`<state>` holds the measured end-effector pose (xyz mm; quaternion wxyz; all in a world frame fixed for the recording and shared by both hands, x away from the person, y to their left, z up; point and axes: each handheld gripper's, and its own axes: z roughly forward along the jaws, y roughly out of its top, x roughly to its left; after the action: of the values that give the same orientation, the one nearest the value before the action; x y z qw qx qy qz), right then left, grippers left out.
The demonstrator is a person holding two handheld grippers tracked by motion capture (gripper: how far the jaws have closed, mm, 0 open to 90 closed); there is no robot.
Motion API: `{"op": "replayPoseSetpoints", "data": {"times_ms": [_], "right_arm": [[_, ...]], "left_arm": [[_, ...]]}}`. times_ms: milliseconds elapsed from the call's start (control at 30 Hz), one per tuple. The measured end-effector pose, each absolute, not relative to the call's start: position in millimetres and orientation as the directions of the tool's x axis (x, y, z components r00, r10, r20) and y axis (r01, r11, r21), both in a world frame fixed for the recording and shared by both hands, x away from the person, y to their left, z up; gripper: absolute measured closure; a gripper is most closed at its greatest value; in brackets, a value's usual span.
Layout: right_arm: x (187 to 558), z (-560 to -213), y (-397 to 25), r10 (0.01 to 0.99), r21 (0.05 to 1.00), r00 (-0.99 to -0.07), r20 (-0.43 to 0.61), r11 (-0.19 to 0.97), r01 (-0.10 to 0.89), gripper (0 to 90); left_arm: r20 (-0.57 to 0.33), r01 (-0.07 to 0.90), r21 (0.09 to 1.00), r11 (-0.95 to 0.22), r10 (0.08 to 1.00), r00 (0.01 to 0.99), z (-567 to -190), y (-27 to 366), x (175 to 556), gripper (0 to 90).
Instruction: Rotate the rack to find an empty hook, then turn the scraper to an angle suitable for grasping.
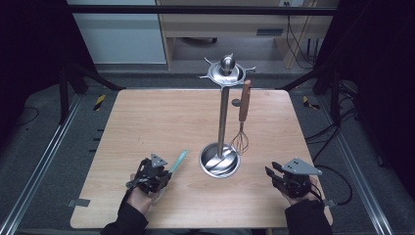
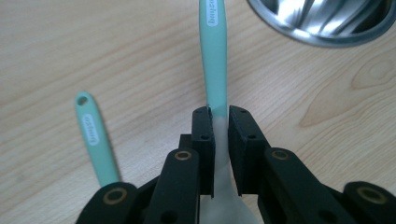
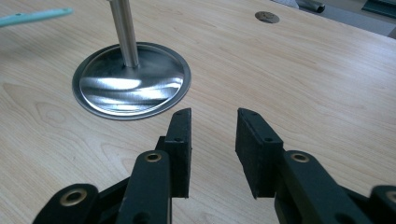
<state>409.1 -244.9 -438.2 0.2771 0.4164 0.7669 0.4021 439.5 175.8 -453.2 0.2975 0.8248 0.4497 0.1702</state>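
My left gripper point(image 1: 164, 174) point(image 2: 221, 119) is shut on a teal spatula point(image 1: 178, 160) near the table's front left. The jaws clamp its pale neck, and the teal handle point(image 2: 213, 51) points ahead toward the steel stand's round base point(image 1: 219, 161) point(image 2: 322, 21). A second teal handle point(image 2: 95, 135) lies on the wood to the left of the jaws. My right gripper point(image 1: 272, 170) point(image 3: 214, 128) is open at the front right, with nothing between its jaws, a short way from the base point(image 3: 131, 81). A whisk point(image 1: 242, 115) with a wooden handle hangs from the stand's top ring point(image 1: 226, 72).
The stand's pole point(image 1: 223, 115) point(image 3: 123, 28) rises from the base in the table's middle. A small round disc point(image 1: 236, 103) point(image 3: 267, 17) sits in the tabletop behind it. Bare wood point(image 1: 147, 122) spreads left of the stand. Cables and dark frames surround the table.
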Motion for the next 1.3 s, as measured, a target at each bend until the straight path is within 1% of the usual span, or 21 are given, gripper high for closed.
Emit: {"op": "replayPoseSetpoints", "data": {"times_ms": [200,367,600,800,1300], "right_arm": [[409.8,-438.8,-246.1,0.867,0.847,-0.490,-0.088,0.324,0.422,64.5],[410.9,-439.0,-247.3,0.873,0.845,-0.480,-0.087,0.320,0.429,63.9],[412.1,-440.3,-249.2,0.878,0.844,-0.470,-0.089,0.317,0.433,61.4],[412.7,-441.2,-251.4,0.881,0.844,-0.465,-0.083,0.310,0.437,61.1],[413.5,-441.9,-252.6,0.885,0.845,-0.458,-0.081,0.304,0.439,60.1]], "left_arm": [[-0.001,0.598,0.714,-0.364,0.854,0.521,-439.3,185.3,432.3,80.7],[-0.019,0.549,0.772,-0.321,0.851,0.525,-425.1,191.3,423.5,80.6],[-0.028,0.484,0.834,-0.265,0.856,0.517,-408.8,196.6,414.8,80.7],[-0.035,0.439,0.869,-0.227,0.857,0.514,-398.1,197.7,407.8,80.7],[-0.035,0.362,0.912,-0.191,0.845,0.534,-373.4,196.8,397.0,80.7]]}}
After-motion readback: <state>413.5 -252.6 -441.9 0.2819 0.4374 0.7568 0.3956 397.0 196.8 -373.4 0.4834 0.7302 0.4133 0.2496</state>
